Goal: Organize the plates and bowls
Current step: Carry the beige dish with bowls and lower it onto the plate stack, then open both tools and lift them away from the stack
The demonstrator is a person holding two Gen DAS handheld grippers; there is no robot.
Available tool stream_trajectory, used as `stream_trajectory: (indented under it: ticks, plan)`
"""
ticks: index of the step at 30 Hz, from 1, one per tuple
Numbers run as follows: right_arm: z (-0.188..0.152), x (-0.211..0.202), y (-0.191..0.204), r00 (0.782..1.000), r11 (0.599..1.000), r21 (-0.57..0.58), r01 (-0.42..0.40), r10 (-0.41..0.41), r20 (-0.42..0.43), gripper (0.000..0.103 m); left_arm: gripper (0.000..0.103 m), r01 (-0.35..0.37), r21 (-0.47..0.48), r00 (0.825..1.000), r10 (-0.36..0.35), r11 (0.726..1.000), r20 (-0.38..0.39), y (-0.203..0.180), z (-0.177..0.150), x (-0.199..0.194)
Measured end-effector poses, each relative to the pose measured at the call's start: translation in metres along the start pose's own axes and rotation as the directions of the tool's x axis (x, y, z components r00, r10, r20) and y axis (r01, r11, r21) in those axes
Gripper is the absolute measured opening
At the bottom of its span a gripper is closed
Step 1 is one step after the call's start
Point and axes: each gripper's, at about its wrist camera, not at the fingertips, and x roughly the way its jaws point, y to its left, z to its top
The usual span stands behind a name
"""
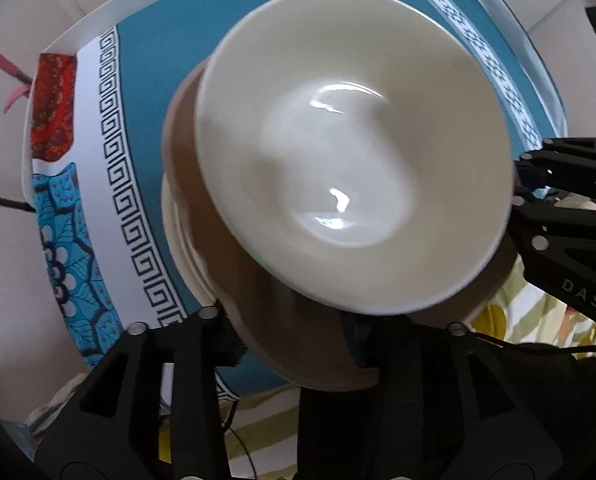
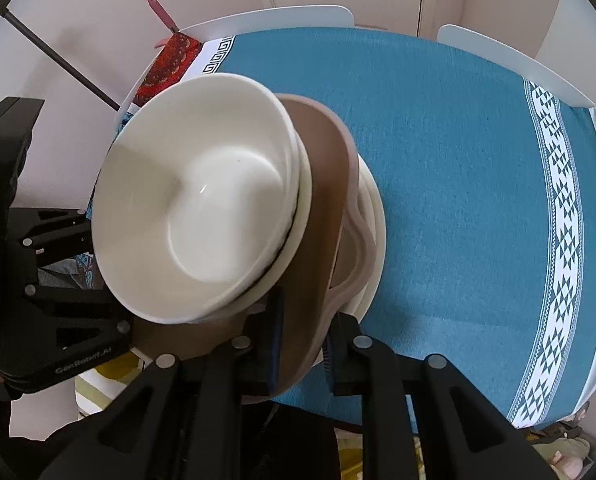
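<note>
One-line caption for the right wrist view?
Right gripper clamps brown plate carrying nested white bowls above teal tablecloth.

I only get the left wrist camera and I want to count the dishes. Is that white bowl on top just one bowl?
Observer: No. From the right wrist view, the white bowl sits nested inside a second white bowl whose rim shows beneath it.
Operator: What is the other gripper grabbing?
Observer: The right gripper has one pad on each side of the brown plate rim, under the bowls.
</note>
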Motion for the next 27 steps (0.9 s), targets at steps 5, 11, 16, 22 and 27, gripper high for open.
stream_trajectory:
  ticks: [5,11,16,22,27]
  plan:
    - [-0.004,-0.002,-0.001,1.0,1.0,0.012,-0.006,0.006,-0.019,0.016,0.048,0.019,-0.006,1.0,-0.019,1.0,-0.003,0.0,0.001,-0.004]
    - [-0.008,-0.01,-0.006,0.999,0.997,0.061,-0.038,0.039,-0.019,0.016,0.052,0.043,-0.023,0.999,-0.042,0.999,0.015,0.003,-0.01,-0.018]
    - [-0.014,-0.028,-0.012,0.997,0.993,0.099,-0.071,0.07,0.011,0.03,0.056,0.062,-0.056,0.997,-0.059,0.996,0.052,0.008,-0.022,-0.038]
    - [-0.033,-0.058,-0.015,0.994,0.986,0.143,-0.087,0.077,0.075,0.031,0.056,0.068,-0.09,0.991,-0.058,0.994,0.119,0.008,-0.044,-0.068]
    - [-0.059,-0.111,-0.011,0.974,0.983,0.151,-0.109,0.074,0.216,0.031,0.056,0.075,-0.123,0.968,-0.043,0.99,0.247,-0.003,-0.071,-0.114]
